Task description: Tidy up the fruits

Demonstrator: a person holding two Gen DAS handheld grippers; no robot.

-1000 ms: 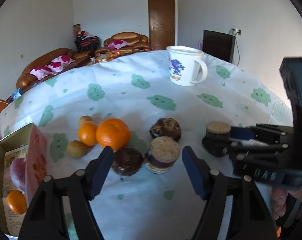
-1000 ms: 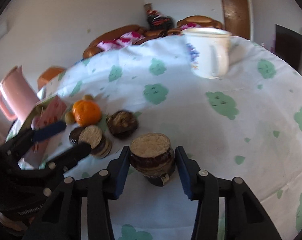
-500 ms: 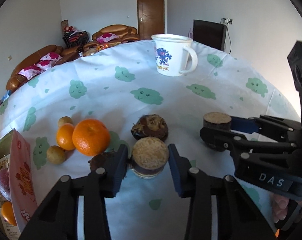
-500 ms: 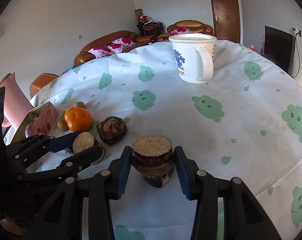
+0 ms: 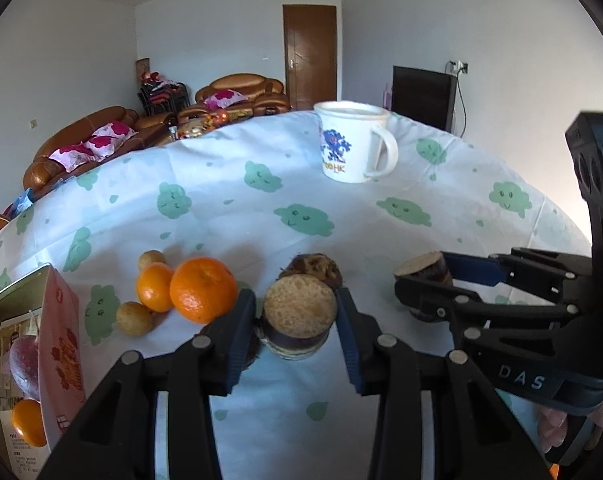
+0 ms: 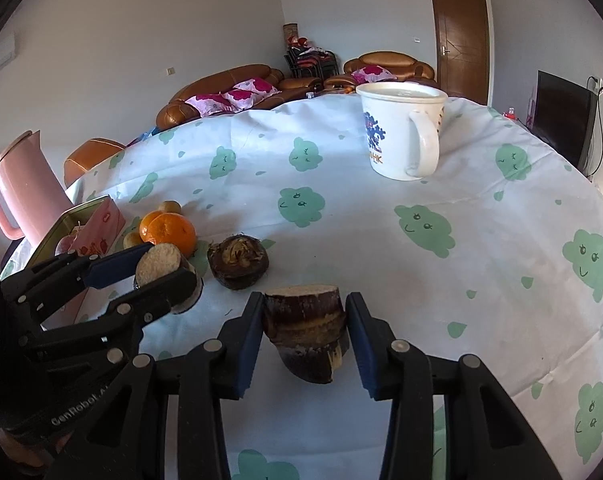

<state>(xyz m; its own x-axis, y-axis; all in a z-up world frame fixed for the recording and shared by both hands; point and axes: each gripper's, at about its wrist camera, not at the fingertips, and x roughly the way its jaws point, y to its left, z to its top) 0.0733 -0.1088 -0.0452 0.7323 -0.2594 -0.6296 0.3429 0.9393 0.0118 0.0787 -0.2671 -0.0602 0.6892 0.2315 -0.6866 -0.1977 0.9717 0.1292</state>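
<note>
My left gripper [image 5: 297, 328] is shut on a dark root chunk with a pale cut top [image 5: 299, 316]; it also shows in the right wrist view [image 6: 159, 266]. My right gripper [image 6: 304, 328] is shut on a second dark cut chunk [image 6: 305, 324], tilted and held above the cloth; it shows in the left wrist view [image 5: 423, 270]. A third whole dark root [image 6: 238, 260] lies between them. Two oranges [image 5: 203, 290] and small brown fruits [image 5: 134, 318] lie at the left. An open tin box [image 5: 17, 356] holds a purple fruit and an orange.
A white mug [image 5: 351, 142] stands far on the table, also in the right wrist view [image 6: 401, 132]. A pink jug [image 6: 25, 188] stands at the left edge beyond the tin box [image 6: 81, 224]. The tablecloth [image 6: 421, 240] is white with green clouds.
My left gripper moved forward and closed on the pale-topped chunk. My right gripper lifted its chunk, which now tilts. Both views rose a little.
</note>
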